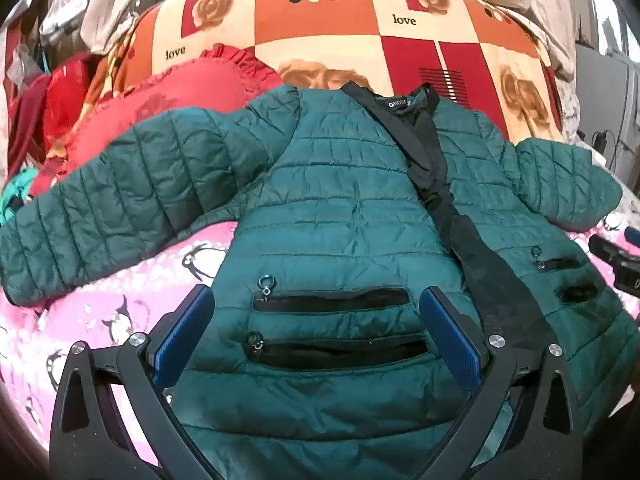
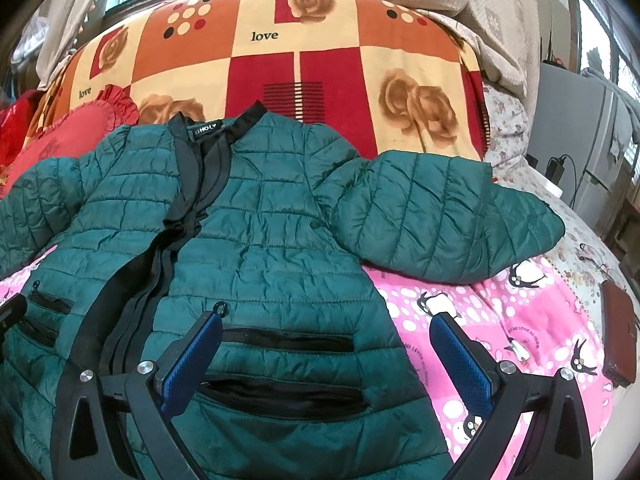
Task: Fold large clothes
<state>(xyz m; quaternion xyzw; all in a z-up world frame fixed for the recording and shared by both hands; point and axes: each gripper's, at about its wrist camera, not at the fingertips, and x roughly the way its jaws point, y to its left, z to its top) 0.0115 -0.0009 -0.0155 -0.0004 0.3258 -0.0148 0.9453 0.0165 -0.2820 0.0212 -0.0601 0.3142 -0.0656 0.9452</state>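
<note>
Green quilted jacket (image 1: 340,200) flat on pink bedspread (image 2: 500,320), both grippers' jaws apart

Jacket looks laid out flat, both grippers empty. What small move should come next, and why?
Probably lower the right gripper toward the right sleeve to fold it inward. The green jacket lies front up on the pink blanket, sleeves spread, and both the right and the left gripper hover open above the hem, holding nothing.

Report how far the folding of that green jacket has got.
Done: the green quilted puffer jacket lies spread front-up on the pink penguin bedsheet, both sleeves out. In hand: nothing; the left gripper and right gripper hover open above its hem. Left: every fold, sleeves and body.
</note>
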